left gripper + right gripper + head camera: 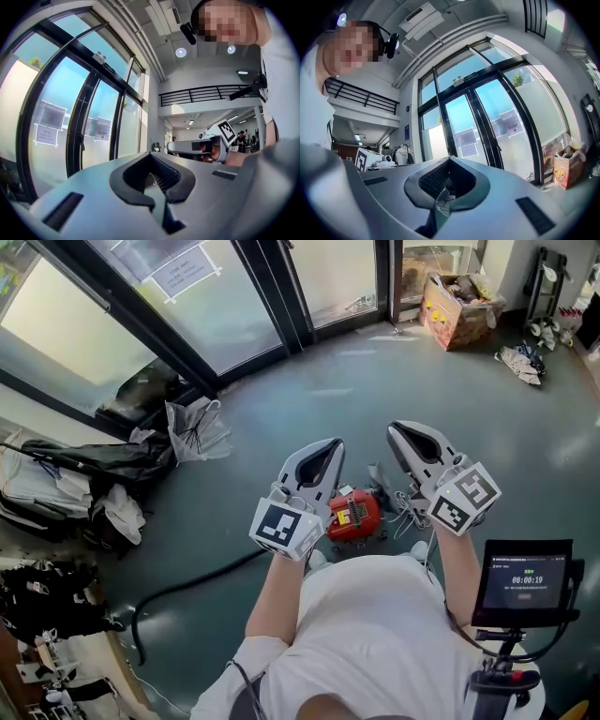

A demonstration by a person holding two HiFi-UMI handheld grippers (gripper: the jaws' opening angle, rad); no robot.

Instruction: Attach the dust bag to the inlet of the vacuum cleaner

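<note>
In the head view a red vacuum cleaner (354, 515) lies on the grey floor just ahead of the person, half hidden below the two raised grippers. A black hose (187, 587) runs off from it to the left. I cannot make out a dust bag. My left gripper (330, 448) is held level above the vacuum's left side, its jaws shut with nothing in them (153, 180). My right gripper (398, 432) is level above the vacuum's right side, also shut (443, 197). A small pale crumpled scrap shows where its pads meet.
Glass doors (216, 324) with dark frames fill the far left. Black bags, cloths and a folded umbrella (192, 432) are piled at their foot. A cardboard box (459, 306) of goods stands at the far right. A small screen on a stand (523, 582) is near my right arm.
</note>
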